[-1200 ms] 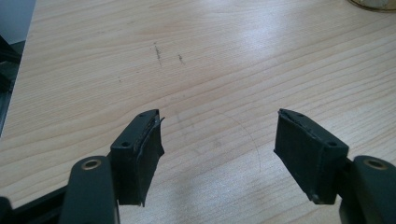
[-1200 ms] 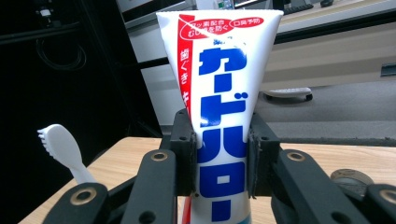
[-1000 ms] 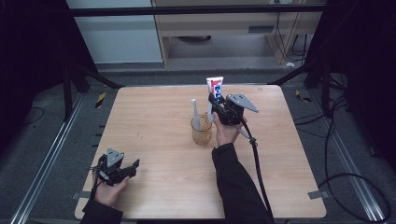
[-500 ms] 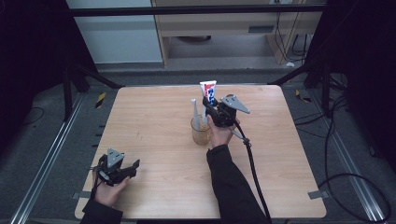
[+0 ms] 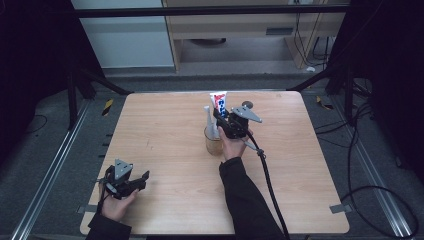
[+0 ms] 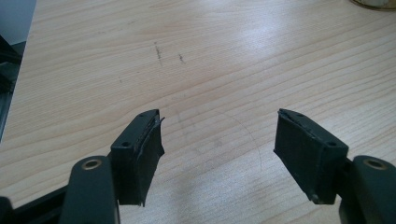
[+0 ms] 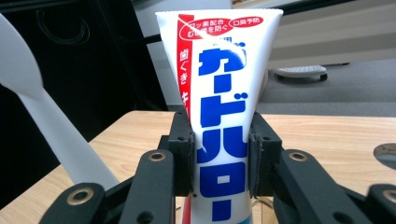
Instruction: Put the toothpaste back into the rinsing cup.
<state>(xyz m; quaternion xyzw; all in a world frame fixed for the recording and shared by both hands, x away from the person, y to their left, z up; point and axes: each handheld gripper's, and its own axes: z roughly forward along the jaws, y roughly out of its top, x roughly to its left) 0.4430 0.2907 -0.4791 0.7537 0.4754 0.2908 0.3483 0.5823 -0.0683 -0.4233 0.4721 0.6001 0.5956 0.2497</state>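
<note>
Right gripper [image 7: 219,158] clenched on upright toothpaste tube [image 7: 219,93], apparently for lowering into cup [image 5: 213,142]. Left gripper [image 6: 219,149] released, idle on counter [image 5: 165,135].

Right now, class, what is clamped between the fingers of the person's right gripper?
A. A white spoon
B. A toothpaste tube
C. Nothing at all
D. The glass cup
B: in the right gripper view the right gripper has its fingers pressed on both sides of the upright toothpaste tube, while the white spoon stands apart.
</note>
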